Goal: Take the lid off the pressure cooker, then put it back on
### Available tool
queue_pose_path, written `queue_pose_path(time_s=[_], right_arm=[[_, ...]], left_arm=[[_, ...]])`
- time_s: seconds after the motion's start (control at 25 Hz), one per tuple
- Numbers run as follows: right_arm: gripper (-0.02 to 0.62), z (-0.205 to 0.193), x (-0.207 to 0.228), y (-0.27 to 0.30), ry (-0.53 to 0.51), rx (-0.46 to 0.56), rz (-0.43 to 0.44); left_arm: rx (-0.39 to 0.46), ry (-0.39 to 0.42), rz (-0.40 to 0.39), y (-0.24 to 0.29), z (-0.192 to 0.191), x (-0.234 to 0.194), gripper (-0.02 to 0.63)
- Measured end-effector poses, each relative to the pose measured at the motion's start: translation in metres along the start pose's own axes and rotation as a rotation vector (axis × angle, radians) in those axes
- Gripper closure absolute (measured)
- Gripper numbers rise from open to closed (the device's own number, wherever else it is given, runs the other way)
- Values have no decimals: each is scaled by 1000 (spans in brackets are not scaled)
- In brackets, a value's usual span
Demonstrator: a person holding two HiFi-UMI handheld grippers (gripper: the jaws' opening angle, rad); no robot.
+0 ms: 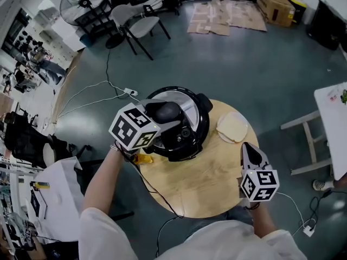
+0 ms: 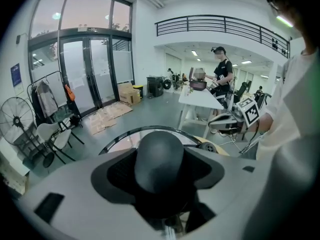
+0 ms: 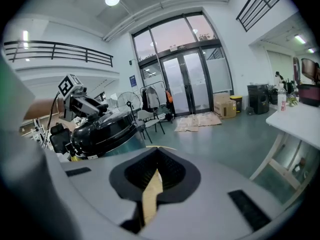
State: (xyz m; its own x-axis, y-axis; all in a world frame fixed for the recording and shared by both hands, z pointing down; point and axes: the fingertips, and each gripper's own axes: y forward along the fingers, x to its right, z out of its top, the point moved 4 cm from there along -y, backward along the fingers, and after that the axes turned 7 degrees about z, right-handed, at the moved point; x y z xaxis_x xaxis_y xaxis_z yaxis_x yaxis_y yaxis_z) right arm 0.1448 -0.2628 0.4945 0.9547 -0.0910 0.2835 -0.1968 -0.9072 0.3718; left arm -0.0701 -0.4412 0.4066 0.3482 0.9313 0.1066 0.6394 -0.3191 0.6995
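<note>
Grey-green flooring is surrounding a round wooden table (image 1: 200, 184), with flattened cardboard (image 1: 227, 16) lying on the floor well beyond it and a floor fan (image 1: 84, 1) and chairs (image 1: 138, 23) standing at the far left of the room.

Item 1, task object: the pressure cooker (image 1: 187, 145) is standing at the table's far left edge, black-bodied. Its lid (image 1: 190, 108) is sitting on top of the body; whether it is locked cannot be told.

Item 2, left gripper (image 1: 164, 118): it is reaching in from the table's left edge and angling down onto the lid. In the left gripper view its jaws are clamping the rounded dark knob (image 2: 160, 159) at the centre of the lid, pads pressing on both sides.

Item 3, right gripper (image 1: 248, 150): it is hovering over the table's right edge, well apart from the cooker and pointing toward the far edge. In the right gripper view its jaws are drawn together, leaving only a thin slit through which the table's wood is showing; nothing is being held.

Item 4, other things: a pale round plate (image 1: 232, 127) is lying near the far right edge, just beside the cooker. A small yellow object (image 1: 142, 158) is lying at the left edge, against the cooker's near side. A dark cable (image 1: 157, 194) is trailing across the table toward the near edge.
</note>
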Motion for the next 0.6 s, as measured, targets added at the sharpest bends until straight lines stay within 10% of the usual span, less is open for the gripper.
queue_pose_path(time_s=[0.6], right_arm=[[594, 9, -2, -7, -14, 41, 34]], left_arm=[[48, -64, 63, -31, 21, 8, 324]])
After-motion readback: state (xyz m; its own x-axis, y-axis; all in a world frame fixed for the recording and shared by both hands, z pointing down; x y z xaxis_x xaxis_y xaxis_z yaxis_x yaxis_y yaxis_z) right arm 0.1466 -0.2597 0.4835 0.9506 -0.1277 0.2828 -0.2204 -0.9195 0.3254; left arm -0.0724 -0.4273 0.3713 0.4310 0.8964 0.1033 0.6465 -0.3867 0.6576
